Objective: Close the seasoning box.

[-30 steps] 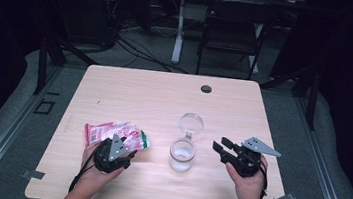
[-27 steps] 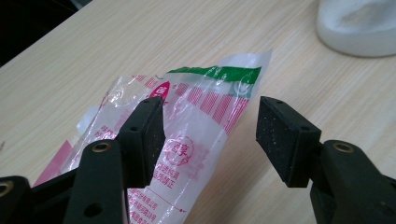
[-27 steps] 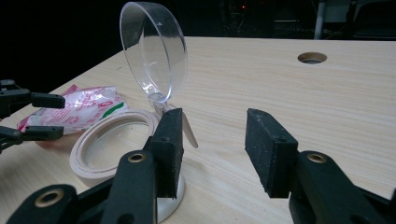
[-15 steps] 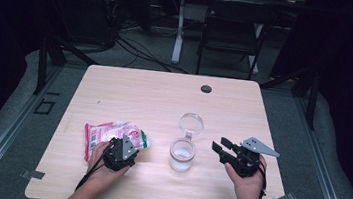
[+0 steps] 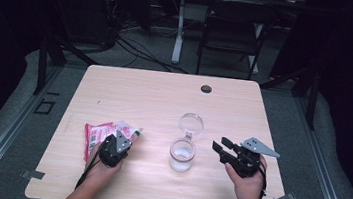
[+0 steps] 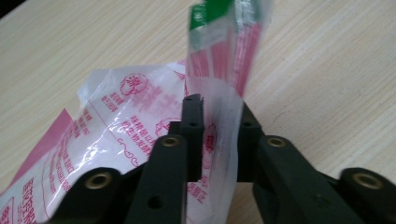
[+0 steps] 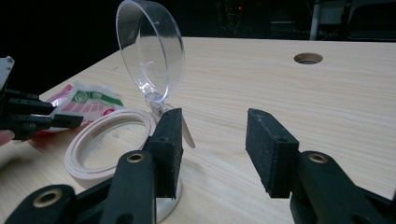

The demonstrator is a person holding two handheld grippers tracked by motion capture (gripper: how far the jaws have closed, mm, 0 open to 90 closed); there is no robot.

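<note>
Your left gripper (image 5: 118, 145) has its jaws pinched on a crinkly clear-and-pink plastic packet (image 6: 140, 107) at the table's (image 5: 164, 98) front left, one end lifted. Mid-table sits a round glass jar (image 5: 181, 155), clear hinged lid (image 7: 150, 49) flipped up. Your right gripper (image 7: 215, 140) sits level just beside it, jaws wide apart, holding nothing.

Left gripper (image 6: 215, 135): jaw bases cut off at 6 o'clock; its own jaws hide part of the pink packet (image 6: 116, 135), whose printed text runs off at 7–9 o'clock. Characters too blurred to read.

Right gripper (image 7: 212, 149): left jaw covers the jar (image 7: 109, 144) at its 4 o'clock side; jar base cut off below. Contents: whitish, unclear.

High view: the person's hand (image 5: 101, 169) hides the packet's near end.
</note>
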